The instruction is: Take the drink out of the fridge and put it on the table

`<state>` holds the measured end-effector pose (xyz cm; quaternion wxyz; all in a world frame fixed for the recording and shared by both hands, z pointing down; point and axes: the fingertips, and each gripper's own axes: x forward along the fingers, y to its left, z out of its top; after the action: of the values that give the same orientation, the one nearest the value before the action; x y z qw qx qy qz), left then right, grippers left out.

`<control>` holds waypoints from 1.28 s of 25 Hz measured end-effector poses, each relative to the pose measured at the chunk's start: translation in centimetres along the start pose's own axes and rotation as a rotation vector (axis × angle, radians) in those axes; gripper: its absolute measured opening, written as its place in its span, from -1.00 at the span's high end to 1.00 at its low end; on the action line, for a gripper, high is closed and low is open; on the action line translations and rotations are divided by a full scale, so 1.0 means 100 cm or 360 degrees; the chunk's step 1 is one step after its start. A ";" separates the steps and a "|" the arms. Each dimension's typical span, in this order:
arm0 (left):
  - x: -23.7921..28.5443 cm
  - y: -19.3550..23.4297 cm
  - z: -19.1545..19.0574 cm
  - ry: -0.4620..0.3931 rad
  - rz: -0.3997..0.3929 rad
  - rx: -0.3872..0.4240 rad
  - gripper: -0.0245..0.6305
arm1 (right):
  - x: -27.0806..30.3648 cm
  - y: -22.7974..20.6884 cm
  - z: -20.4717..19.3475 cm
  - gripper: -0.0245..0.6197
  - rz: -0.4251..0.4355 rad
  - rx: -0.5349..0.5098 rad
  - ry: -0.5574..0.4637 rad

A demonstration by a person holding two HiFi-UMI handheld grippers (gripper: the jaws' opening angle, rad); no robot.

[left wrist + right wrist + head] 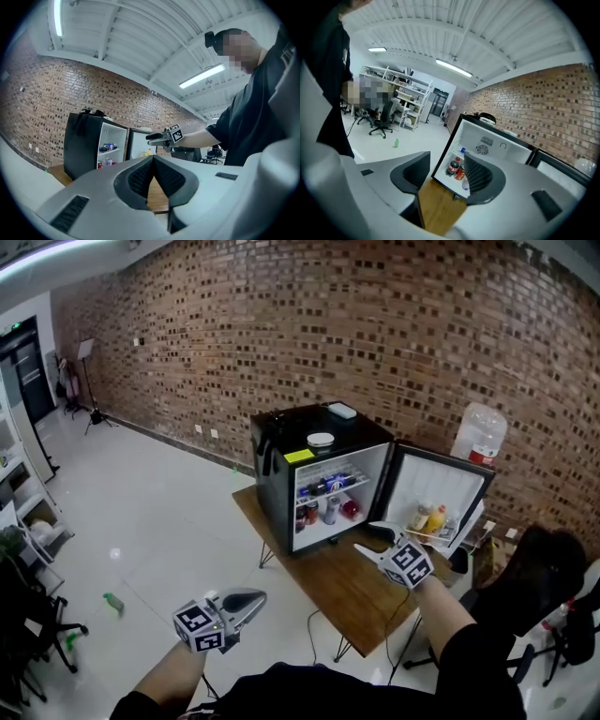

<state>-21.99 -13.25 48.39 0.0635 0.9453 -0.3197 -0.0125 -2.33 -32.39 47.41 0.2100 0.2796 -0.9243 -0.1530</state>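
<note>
While drinks (330,510) stand upright low in the fridge (277,486), the right claw (366,536) gapes empty, the left claw (255,599) clenched.

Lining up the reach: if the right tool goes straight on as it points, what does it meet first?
Probably the dark bottle low in the open fridge. The right tool is open, and the way over the table looks free, though depth is unclear.
</note>
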 end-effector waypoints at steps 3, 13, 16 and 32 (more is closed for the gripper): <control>0.019 0.020 -0.004 0.0016 0.0078 -0.0009 0.93 | 0.042 -0.026 -0.024 0.01 0.0059 -0.0146 0.0078; 0.114 0.082 -0.017 0.0105 0.0245 -0.0116 0.93 | 0.170 -0.133 -0.070 -0.16 0.0146 -0.0251 0.0010; 0.139 0.097 -0.028 0.0161 0.0245 -0.0141 0.93 | 0.204 -0.154 -0.081 -0.16 0.0145 -0.0274 -0.0027; 0.141 0.118 -0.048 0.0272 0.0197 -0.0196 0.93 | 0.266 -0.147 -0.083 -0.16 0.0030 -0.0518 -0.0020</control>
<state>-17.56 -30.55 54.89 0.1492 0.9157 -0.3694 0.0526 -11.80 -60.94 56.79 0.2482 0.2322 -0.8912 -0.3004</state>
